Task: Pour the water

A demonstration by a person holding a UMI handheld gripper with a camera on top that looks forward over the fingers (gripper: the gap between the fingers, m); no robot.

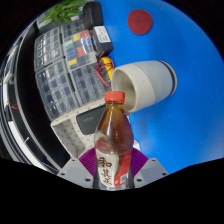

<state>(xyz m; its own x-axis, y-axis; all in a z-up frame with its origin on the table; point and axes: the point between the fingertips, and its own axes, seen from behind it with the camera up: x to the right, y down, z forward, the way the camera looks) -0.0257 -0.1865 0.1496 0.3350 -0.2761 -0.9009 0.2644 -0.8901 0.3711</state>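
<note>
Bottle [113,145] of amber liquid with a red cap sits upright between the fingers [112,172], its labelled lower body flanked by the two purple pads [136,163]. The pads appear to press on both sides of the label, so the fingers look closed on the bottle and carrying it (the contact itself is partly hidden by the bottle's own width, so this is a judgement from how snugly the pads sit against it).

Just beyond the bottle's cap lies a pale cup [143,84], tipped so that its open mouth faces toward the bottle. It lies on a blue table [185,120], with a small orange can [105,66] just beside it and a red round mark [139,21] further off on the blue surface. To the other side stands a grey rack of storage bins [62,62], with some green leaves [64,12] above it.

As for progress: the bottle is in hand but the red cap looks still on, and the bottle is not tilted. No liquid can be seen in the cup. So the grasp seems done, while opening the bottle, righting or reaching the cup, and the pouring itself all appear still ahead.
</note>
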